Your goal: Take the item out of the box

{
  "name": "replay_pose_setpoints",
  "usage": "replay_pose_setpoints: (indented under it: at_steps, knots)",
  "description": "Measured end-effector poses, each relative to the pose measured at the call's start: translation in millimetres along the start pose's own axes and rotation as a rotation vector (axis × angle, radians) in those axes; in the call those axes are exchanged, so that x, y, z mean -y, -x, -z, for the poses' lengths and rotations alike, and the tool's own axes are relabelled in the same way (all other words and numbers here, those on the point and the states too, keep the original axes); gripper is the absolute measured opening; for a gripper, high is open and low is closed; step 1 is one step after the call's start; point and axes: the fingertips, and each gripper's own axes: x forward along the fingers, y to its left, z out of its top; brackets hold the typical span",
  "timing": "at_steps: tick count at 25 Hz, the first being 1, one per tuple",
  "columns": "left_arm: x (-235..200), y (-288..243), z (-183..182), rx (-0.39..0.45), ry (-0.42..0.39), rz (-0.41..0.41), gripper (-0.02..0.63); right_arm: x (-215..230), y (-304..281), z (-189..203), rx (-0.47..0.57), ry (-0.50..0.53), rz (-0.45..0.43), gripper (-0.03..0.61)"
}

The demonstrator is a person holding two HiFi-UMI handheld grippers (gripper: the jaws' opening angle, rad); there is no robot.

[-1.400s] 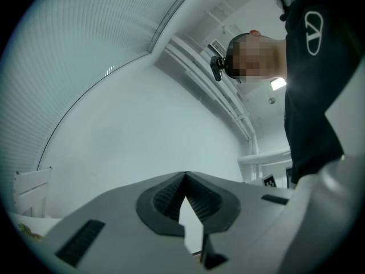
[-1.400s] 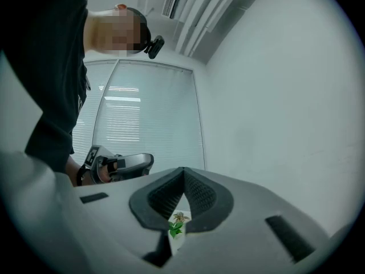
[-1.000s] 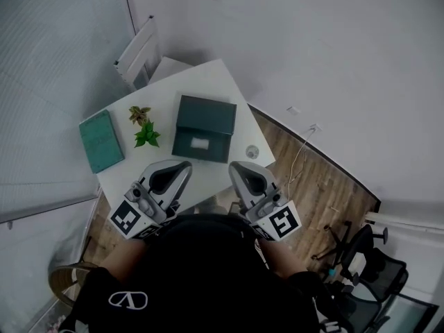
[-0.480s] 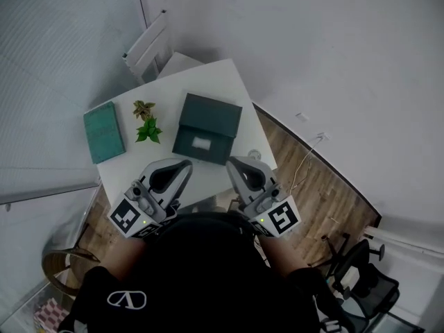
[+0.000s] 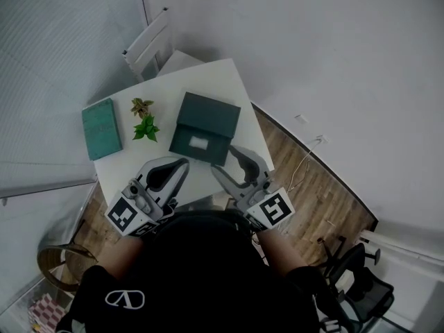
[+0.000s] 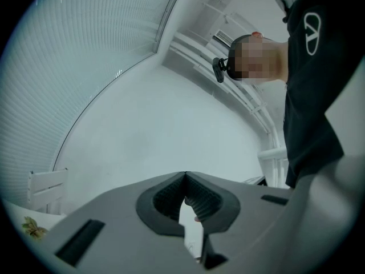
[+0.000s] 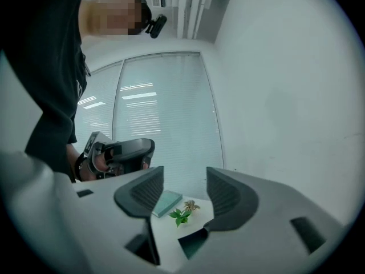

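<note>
A dark green box [image 5: 206,118] with its lid down and a white label on its near side sits on the white table [image 5: 208,82]. Both grippers hover above the table's near edge, short of the box and touching nothing. My left gripper [image 5: 182,165] is shut and empty; in the left gripper view its pads [image 6: 185,178] meet at the tips against a bare wall. The jaws of my right gripper [image 5: 227,162] are opening, with nothing between them. The right gripper view shows the gap [image 7: 185,190] and the left gripper [image 7: 122,153] beyond it.
A teal book [image 5: 101,128] and a small green plant [image 5: 144,124] lie left of the box; both also show as the book [image 7: 167,203] and plant [image 7: 182,213]. A white chair [image 5: 149,44] stands behind the table. An office chair [image 5: 354,283] is on the wooden floor, right.
The right gripper's jaws have spread apart from shut. The left gripper stays shut in about the same place. The head view has shifted slightly.
</note>
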Motion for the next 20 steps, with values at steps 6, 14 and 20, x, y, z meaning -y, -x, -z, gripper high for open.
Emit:
replay_pose_setpoints:
  at_steps: [6,14,20]
  knots:
    - [0.1,-2.7,-2.5,0.013,0.011,-0.004,0.005,5.8,-11.6,19.0,-0.111,0.097,0.039,0.521]
    - [-6.3,7.9,6.1,-0.002,0.000,-0.040,0.006,5.8,-23.0,50.5,-0.256,0.197,0.006,0.583]
    - [-10.9,23.0,5.7,0.006,0.024,-0.064,0.006,16.3,-46.9,86.3,-0.343,0.293,-0.029,0.581]
